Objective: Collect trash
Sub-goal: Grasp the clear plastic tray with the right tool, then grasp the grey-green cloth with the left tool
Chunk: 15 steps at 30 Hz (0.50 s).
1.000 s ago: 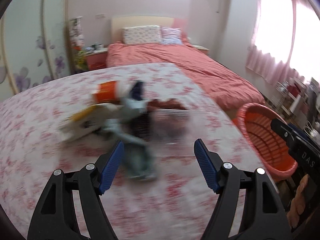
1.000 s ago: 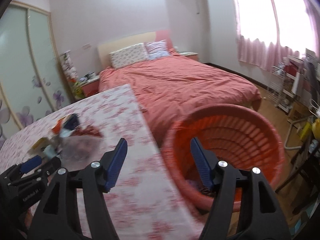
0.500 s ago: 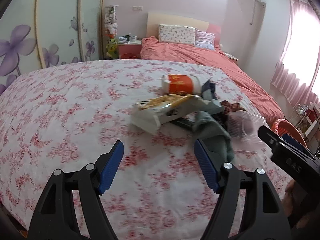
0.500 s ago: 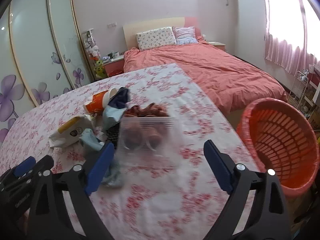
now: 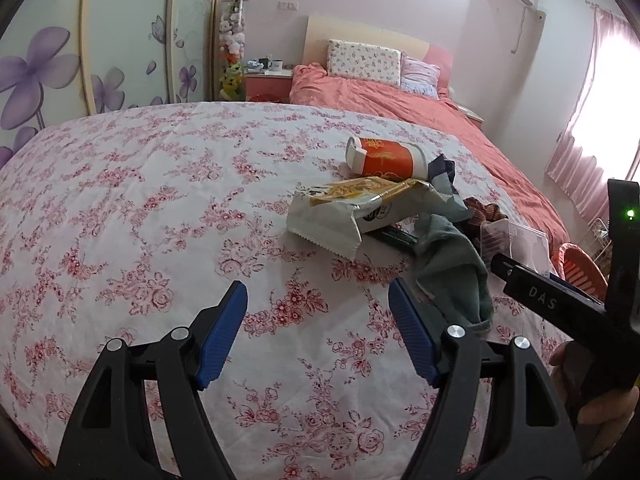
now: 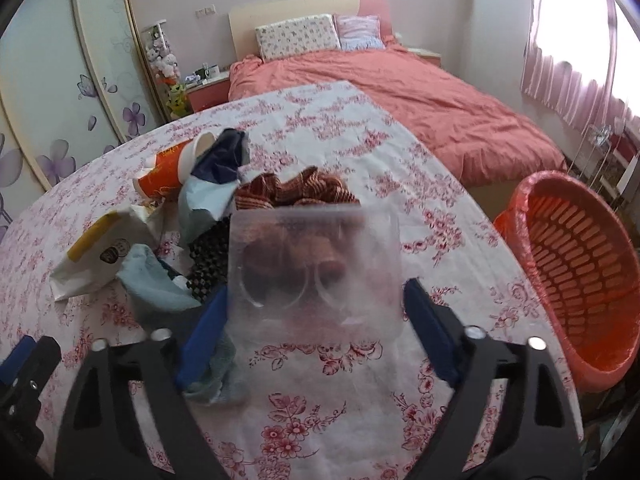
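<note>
A pile of trash lies on the floral tablecloth (image 5: 140, 200): an orange paper cup (image 5: 384, 157), a white and yellow snack bag (image 5: 356, 210), a grey-green cloth (image 5: 452, 264), a brown frilly wrapper (image 6: 296, 188) and a clear plastic tray (image 6: 314, 268). My right gripper (image 6: 314, 300) is open, its blue pads on either side of the clear tray. My left gripper (image 5: 318, 308) is open and empty, above the cloth just short of the snack bag. The orange basket (image 6: 576, 264) stands off the table's right edge.
A bed with a coral cover (image 6: 400, 80) lies beyond the table. A wardrobe with purple flowers (image 5: 60, 60) fills the left wall. A pink curtain (image 6: 568, 76) hangs at the right. The right gripper's body shows in the left wrist view (image 5: 560, 304).
Both grippers swung left from the basket toward the trash pile. The right gripper moved forward until the clear tray came between its open pads. The left gripper now faces the snack bag.
</note>
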### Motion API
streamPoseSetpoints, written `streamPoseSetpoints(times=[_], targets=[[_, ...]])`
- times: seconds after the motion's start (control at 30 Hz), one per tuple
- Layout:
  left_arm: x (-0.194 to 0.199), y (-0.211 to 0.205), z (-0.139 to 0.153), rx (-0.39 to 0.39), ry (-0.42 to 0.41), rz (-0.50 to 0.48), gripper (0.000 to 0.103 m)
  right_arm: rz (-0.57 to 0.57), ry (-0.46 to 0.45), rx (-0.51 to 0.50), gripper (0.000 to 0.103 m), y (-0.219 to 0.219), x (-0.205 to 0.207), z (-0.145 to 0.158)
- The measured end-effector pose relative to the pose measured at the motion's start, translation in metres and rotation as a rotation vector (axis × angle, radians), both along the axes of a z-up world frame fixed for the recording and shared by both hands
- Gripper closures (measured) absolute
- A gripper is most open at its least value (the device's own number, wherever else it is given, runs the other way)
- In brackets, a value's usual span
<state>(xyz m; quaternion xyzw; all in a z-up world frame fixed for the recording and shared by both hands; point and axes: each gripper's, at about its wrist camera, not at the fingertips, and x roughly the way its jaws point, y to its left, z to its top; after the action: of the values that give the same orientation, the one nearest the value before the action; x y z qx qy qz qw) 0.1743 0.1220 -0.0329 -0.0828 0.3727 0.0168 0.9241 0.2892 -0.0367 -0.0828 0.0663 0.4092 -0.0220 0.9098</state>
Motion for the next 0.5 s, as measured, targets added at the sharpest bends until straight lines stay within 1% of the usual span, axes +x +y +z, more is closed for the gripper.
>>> streamPoseSetpoints(times=[0.1,0.23,0.37,0.5], targets=[[0.001,-0.004,-0.001,0.000,0.004,-0.009,0.031,0.003,-0.015,-0.009,0.024,-0.001,-0.002,0.001],[0.001,-0.013,-0.002,-0.001,0.005,-0.027,0.031,0.004,-0.049,-0.023,0.025,-0.004,-0.011,0.007],[0.004,-0.025,-0.002,-0.017,0.006,-0.050,0.031,0.006,-0.079,-0.043,0.025,-0.011,-0.024,0.012],[0.010,-0.038,-0.001,-0.041,0.004,-0.071,0.031,-0.010,-0.099,-0.041,0.025,-0.025,-0.037,0.016]])
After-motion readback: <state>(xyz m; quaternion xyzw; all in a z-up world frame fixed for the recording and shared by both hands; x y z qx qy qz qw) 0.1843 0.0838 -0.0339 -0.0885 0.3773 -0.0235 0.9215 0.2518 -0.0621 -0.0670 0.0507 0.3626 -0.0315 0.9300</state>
